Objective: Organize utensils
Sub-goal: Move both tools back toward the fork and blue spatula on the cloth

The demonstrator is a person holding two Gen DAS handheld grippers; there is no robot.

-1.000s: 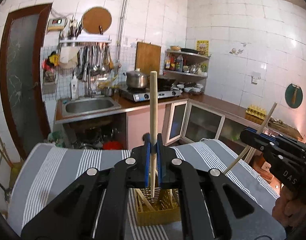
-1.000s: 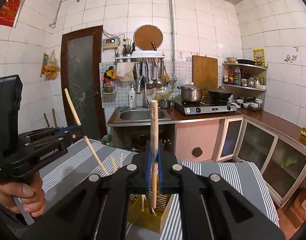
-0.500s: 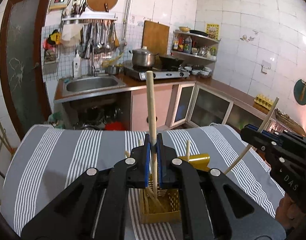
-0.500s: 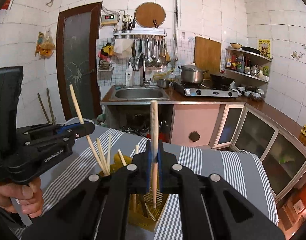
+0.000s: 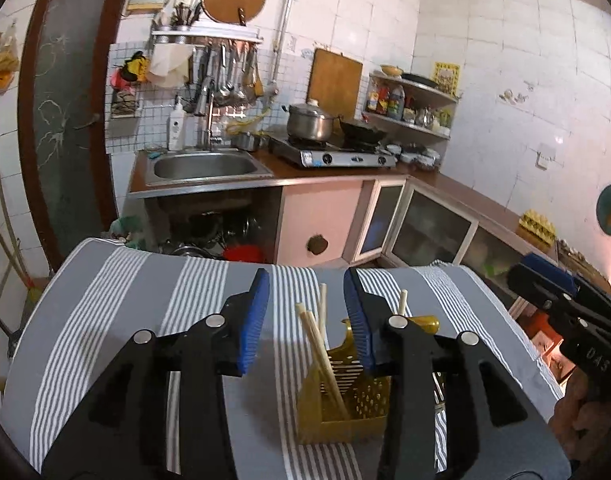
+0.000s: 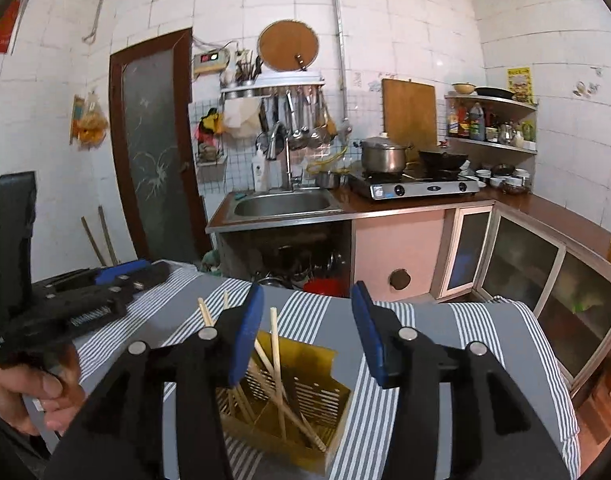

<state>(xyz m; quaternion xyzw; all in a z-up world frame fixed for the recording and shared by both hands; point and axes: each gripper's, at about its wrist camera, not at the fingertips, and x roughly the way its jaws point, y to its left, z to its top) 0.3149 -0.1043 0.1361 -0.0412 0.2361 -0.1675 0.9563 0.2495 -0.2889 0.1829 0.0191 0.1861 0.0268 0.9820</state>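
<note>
A yellow perforated utensil holder [image 5: 347,400] [image 6: 329,396] stands on the grey striped tablecloth [image 5: 105,300]. Several wooden chopsticks [image 5: 317,344] [image 6: 275,344] lean inside it. My left gripper [image 5: 306,276] hovers just above the holder. Its jaws are opening and nothing is between the blue pads. My right gripper [image 6: 307,288] hangs over the holder from the other side, jaws also opening and empty. Each wrist view shows the other gripper at its edge: the right gripper [image 5: 545,284], and the left gripper [image 6: 117,280] held by a hand [image 6: 37,392].
Beyond the table's far edge are a steel sink [image 5: 203,168], a gas stove with a pot [image 5: 309,124] and glass-door cabinets [image 5: 425,228]. Under the sink sit pots and a red basin [image 6: 325,286]. A dark door [image 6: 153,148] is at the left.
Both grippers were shut on upright chopsticks and have now opened. Those chopsticks have dropped into the yellow holder. Both grippers have come lower and nearer to it.
</note>
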